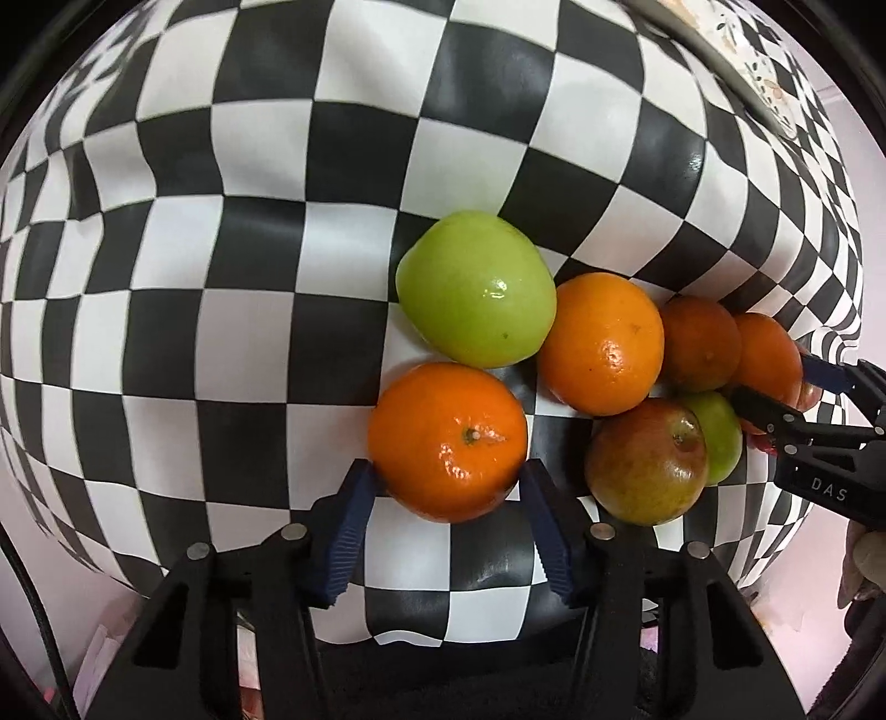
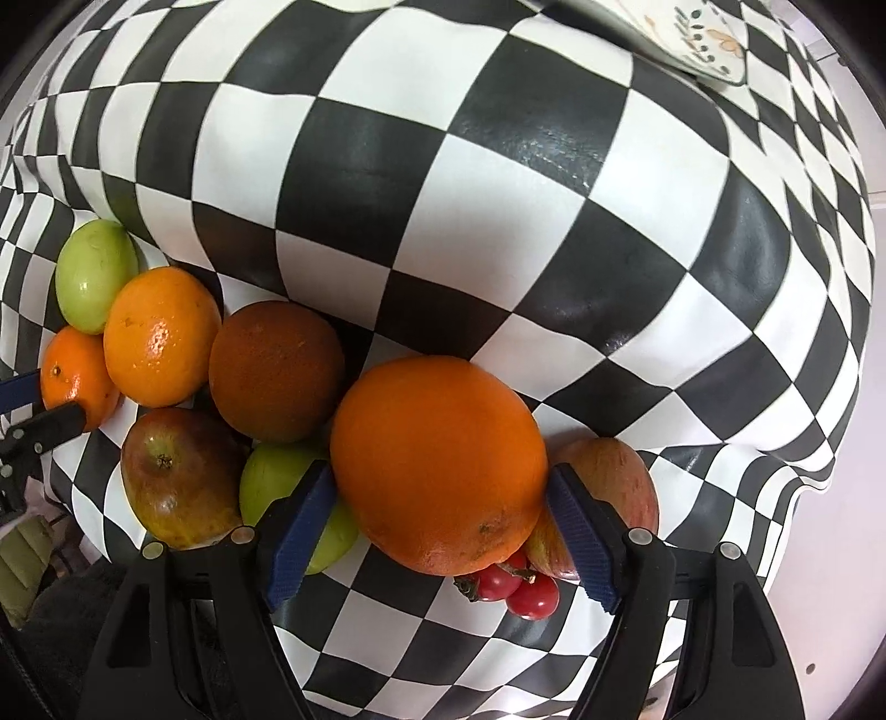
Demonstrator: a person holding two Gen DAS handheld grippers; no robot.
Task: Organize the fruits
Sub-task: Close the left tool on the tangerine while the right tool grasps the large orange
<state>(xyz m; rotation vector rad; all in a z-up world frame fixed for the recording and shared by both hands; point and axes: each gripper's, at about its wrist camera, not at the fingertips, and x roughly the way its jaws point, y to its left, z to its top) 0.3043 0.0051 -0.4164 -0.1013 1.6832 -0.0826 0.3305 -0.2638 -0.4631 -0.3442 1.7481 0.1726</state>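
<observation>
My left gripper (image 1: 448, 487) is shut on a small orange mandarin (image 1: 447, 440), its blue pads against both sides. Behind it lie a green apple (image 1: 476, 288), an orange (image 1: 601, 343), a darker orange (image 1: 700, 343) and a red-green apple (image 1: 645, 462). My right gripper (image 2: 440, 507) is shut on a big orange (image 2: 437, 462); it shows at the right edge of the left wrist view (image 1: 775, 399). Around the big orange lie a red apple (image 2: 614, 476), cherry tomatoes (image 2: 515, 587), a small green apple (image 2: 271, 484), a brown orange (image 2: 277, 371) and a red-green apple (image 2: 180, 476).
All fruit lies on a black-and-white checkered cloth (image 1: 277, 249) with wrinkles. A white patterned dish (image 2: 698, 39) sits at the far right corner; it also shows in the left wrist view (image 1: 769, 83). The cloth's edge drops off at the right (image 2: 803, 476).
</observation>
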